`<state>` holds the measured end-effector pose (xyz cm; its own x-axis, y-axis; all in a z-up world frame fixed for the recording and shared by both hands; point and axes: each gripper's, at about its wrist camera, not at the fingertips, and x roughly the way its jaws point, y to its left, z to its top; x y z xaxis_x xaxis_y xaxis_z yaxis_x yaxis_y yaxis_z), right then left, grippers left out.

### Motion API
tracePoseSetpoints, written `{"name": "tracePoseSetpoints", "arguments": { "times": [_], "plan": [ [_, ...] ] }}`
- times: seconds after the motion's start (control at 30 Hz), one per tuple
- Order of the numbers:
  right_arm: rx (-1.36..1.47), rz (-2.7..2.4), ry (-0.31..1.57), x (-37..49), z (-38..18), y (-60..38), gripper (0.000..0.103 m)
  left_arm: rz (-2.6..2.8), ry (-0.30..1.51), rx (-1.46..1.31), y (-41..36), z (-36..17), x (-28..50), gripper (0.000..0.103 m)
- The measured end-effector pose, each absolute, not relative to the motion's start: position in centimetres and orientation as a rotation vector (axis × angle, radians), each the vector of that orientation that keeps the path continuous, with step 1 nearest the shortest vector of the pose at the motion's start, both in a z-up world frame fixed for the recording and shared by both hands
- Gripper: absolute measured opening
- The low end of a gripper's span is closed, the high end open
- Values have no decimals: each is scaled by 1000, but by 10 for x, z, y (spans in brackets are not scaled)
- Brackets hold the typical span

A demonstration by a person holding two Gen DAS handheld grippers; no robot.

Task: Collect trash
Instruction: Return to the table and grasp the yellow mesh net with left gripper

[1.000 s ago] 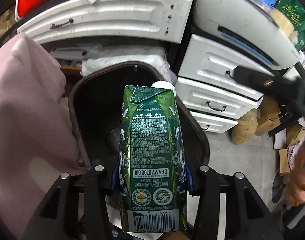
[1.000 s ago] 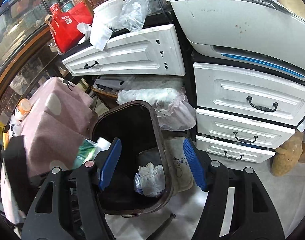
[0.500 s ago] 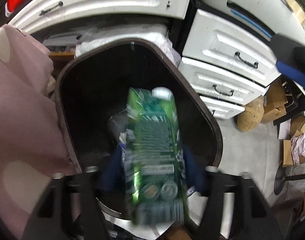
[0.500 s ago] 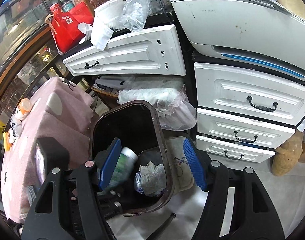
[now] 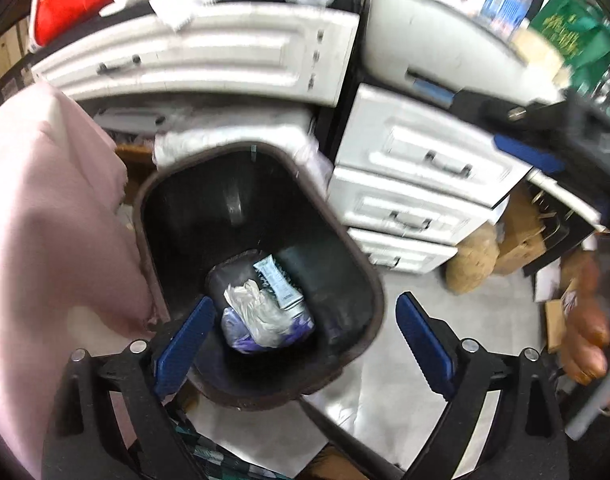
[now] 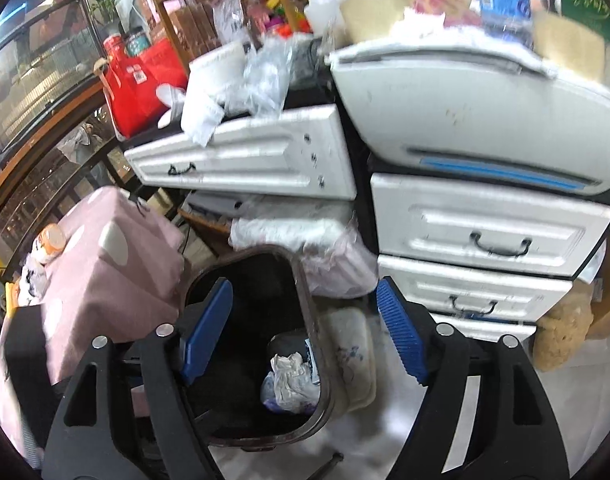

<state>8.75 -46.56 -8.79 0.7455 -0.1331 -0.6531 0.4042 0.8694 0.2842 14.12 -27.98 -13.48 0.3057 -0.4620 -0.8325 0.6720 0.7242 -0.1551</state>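
Observation:
A dark brown trash bin (image 5: pixel 367 264) stands on the floor below me; it also shows in the right wrist view (image 6: pixel 305 292). At its bottom lie crumpled plastic bags (image 5: pixel 261 316) and the green carton (image 5: pixel 277 284), seen partly. My left gripper (image 5: pixel 305 344) is open and empty above the bin's near rim. My right gripper (image 6: pixel 305 332) is open and empty above the same bin, where the bags (image 6: pixel 291 380) show. The right gripper's blue pad shows at the right of the left wrist view (image 5: pixel 529 156).
White drawers (image 6: pixel 485 236) stand right of the bin. A loose drawer front (image 6: pixel 245 156) leans behind it, under clutter. A pink cloth-covered table (image 6: pixel 101 256) is at the left. A beige sack (image 6: pixel 561 332) and cardboard (image 5: pixel 521 236) lie at the right on the floor.
My left gripper opened and let go of the green carton, which dropped into the bin. The left gripper then rose. The right gripper stayed open and shifted slightly.

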Motion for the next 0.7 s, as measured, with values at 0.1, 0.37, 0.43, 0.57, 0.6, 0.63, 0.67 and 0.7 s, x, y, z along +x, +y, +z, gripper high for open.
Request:
{"name": "tracePoseSetpoints", "arguments": {
  "times": [0.1, 0.37, 0.43, 0.57, 0.6, 0.63, 0.67, 0.7],
  "plan": [
    [392, -319, 635, 85, -74, -464, 85, -768, 974, 188, -262, -112, 135, 92],
    [306, -217, 597, 95, -43, -421, 89, -741, 827, 115, -210, -54, 123, 97],
    [284, -169, 596, 102, -38, -403, 90, -709, 790, 109, -192, -43, 123, 97],
    [260, -71, 606, 118, -32, -368, 90, -630, 759, 111, -152, -30, 129, 97],
    [257, -53, 610, 121, -31, -360, 90, -616, 757, 104, -144, -28, 131, 97],
    [254, -23, 618, 127, -31, -350, 90, -593, 754, 95, -130, -27, 134, 97],
    [253, 5, 625, 131, -31, -341, 90, -566, 752, 90, -117, -25, 137, 97],
    [251, 42, 633, 136, -30, -330, 90, -549, 752, 87, -109, -25, 139, 97]
  ]
}}
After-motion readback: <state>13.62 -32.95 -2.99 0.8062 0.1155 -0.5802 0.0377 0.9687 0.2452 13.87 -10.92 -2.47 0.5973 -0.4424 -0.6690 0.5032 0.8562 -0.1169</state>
